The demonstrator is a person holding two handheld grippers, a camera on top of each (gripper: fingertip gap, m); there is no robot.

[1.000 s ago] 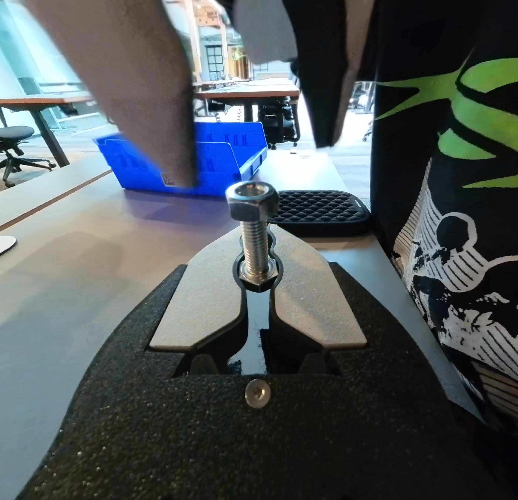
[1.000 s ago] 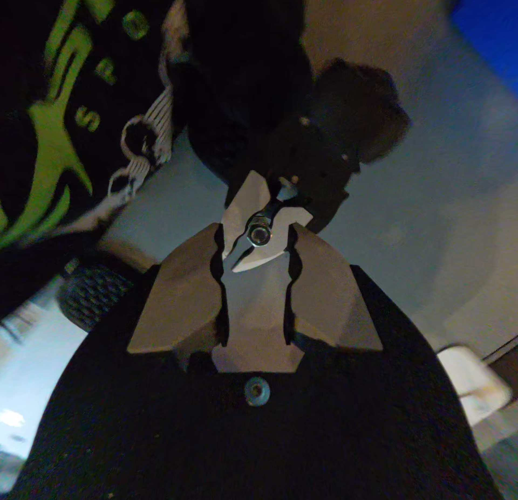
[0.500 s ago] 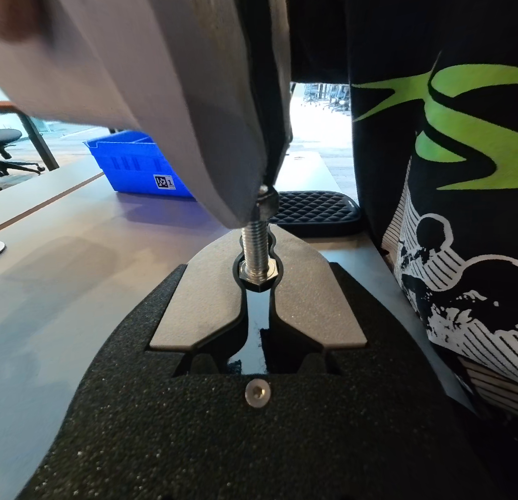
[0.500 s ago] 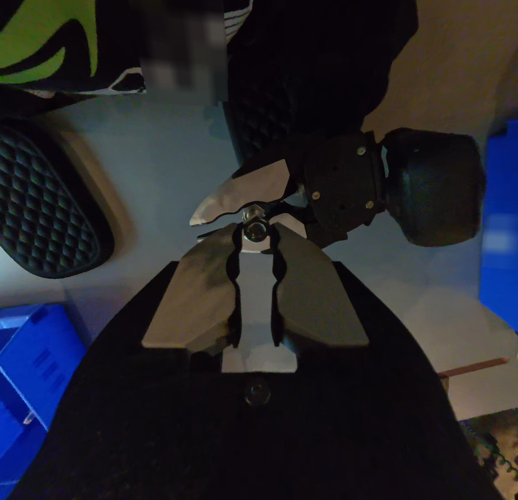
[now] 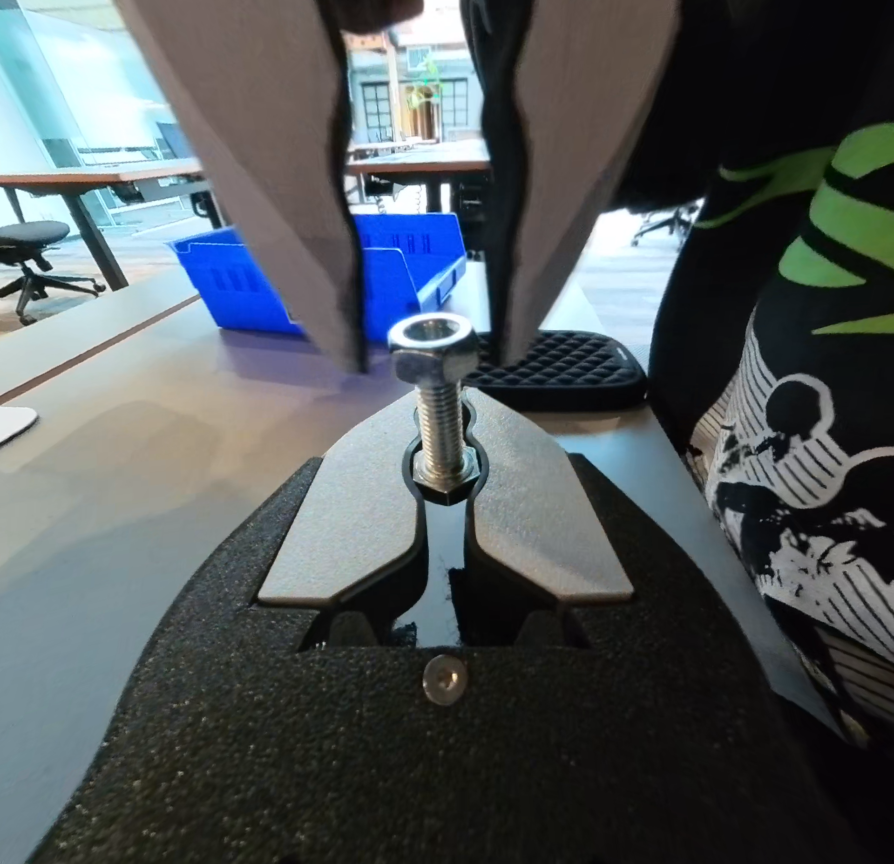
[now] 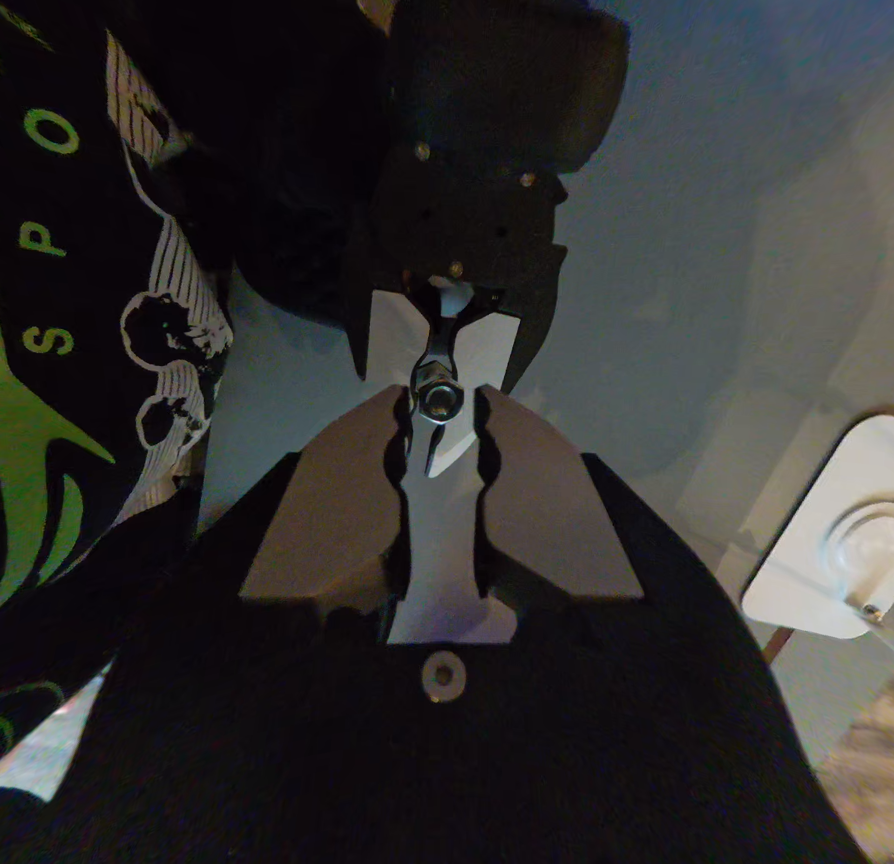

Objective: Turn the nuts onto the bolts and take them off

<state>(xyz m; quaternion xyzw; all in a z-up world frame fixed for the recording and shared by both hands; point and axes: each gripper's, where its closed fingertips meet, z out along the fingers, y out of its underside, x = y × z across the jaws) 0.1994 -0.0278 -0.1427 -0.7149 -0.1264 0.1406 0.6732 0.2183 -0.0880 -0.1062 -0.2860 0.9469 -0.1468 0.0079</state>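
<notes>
Since half a second ago the right gripper (image 5: pixel 430 352) has spread wide, fingers either side of the nut (image 5: pixel 434 354) without touching. Left gripper (image 5: pixel 442 458) clamps the upright bolt (image 5: pixel 439 434) at its head.

Nut (image 5: pixel 434 352) on upright bolt (image 5: pixel 439 434) between spread right gripper (image 5: pixel 430 357) jaws, small gaps either side.
</notes>
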